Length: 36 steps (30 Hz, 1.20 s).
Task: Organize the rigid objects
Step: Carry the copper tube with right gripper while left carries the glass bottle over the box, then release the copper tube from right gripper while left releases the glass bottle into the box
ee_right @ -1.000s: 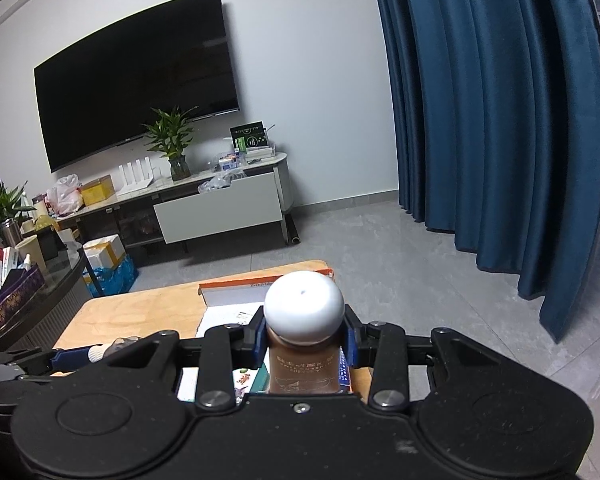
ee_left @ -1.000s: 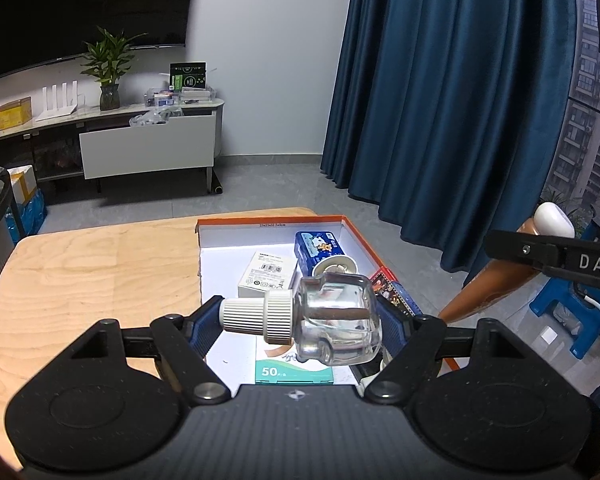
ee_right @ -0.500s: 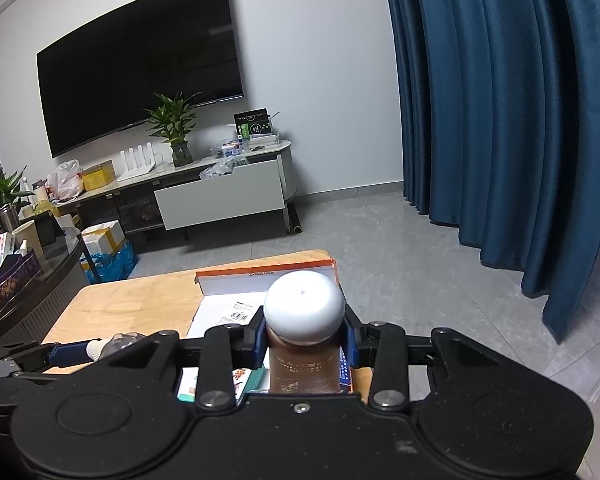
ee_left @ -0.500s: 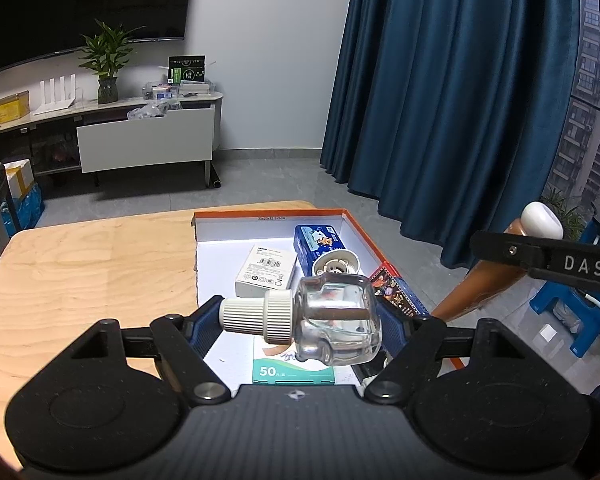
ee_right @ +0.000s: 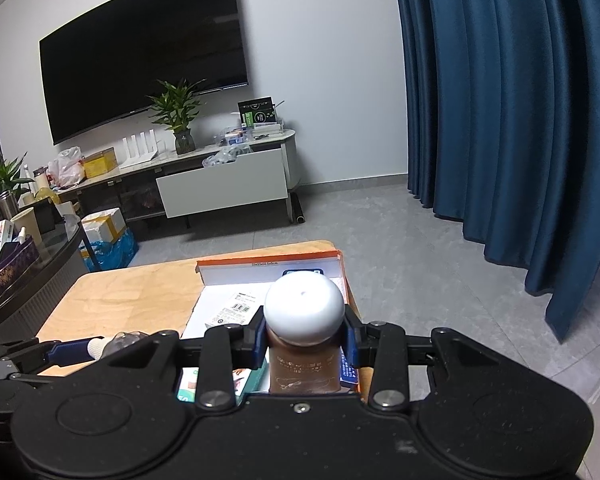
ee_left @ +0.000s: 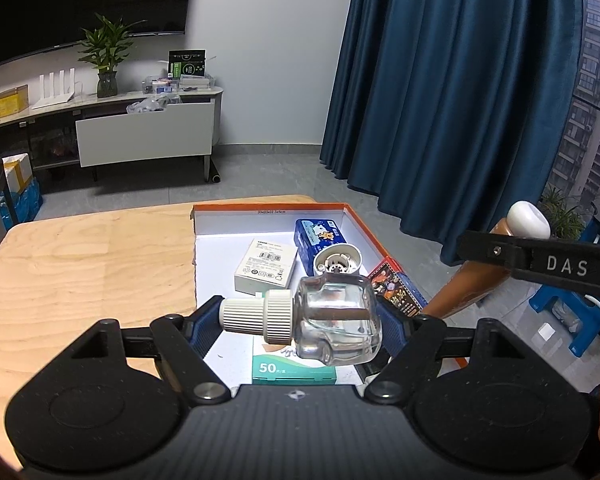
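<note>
Left gripper (ee_left: 300,320) is clamping a clear glass bottle (ee_left: 336,320) sideways, white cap toward its left finger, while the right gripper (ee_right: 305,340) is pinching a brown bottle (ee_right: 304,364) below its white domed cap. Both are hovering, angled downward, over the orange-rimmed box (ee_left: 268,204) just ahead. Seemingly mid-delivery, each now needs a free spot among the cartons below.

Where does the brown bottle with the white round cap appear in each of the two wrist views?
Left wrist view: the brown bottle is at the right edge, tilted, cap uppermost, held in the right claw.
Right wrist view: it is at bottom centre, clamped between the fingers, cap towards the room.
Shared landmark: the orange-rimmed box on the wooden table, beyond the bottle in both views.
</note>
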Tool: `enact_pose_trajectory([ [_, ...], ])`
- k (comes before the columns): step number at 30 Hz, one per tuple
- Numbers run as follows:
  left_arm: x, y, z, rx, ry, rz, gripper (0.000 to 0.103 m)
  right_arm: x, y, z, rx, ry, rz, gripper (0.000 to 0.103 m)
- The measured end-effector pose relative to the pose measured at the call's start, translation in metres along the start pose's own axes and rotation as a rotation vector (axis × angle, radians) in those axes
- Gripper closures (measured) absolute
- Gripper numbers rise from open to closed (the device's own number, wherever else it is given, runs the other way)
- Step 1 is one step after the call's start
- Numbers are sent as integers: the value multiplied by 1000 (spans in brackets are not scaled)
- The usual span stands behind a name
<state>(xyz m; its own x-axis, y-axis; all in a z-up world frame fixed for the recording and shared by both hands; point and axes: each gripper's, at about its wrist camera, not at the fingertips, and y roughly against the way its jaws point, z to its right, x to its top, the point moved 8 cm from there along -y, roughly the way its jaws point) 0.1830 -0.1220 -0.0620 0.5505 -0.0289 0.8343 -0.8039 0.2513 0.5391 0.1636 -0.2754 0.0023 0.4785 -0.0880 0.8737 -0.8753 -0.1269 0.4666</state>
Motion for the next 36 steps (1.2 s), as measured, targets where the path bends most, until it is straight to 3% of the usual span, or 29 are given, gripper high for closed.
enact_pose_trajectory([
  [25,-3,-11,-8,-3,25,-20,24,2,-26,-5,18,45,-68,58],
  [36,-4,-18,-8,-18,19,-34,24,1,-47,-13,44,80,-137,58],
])
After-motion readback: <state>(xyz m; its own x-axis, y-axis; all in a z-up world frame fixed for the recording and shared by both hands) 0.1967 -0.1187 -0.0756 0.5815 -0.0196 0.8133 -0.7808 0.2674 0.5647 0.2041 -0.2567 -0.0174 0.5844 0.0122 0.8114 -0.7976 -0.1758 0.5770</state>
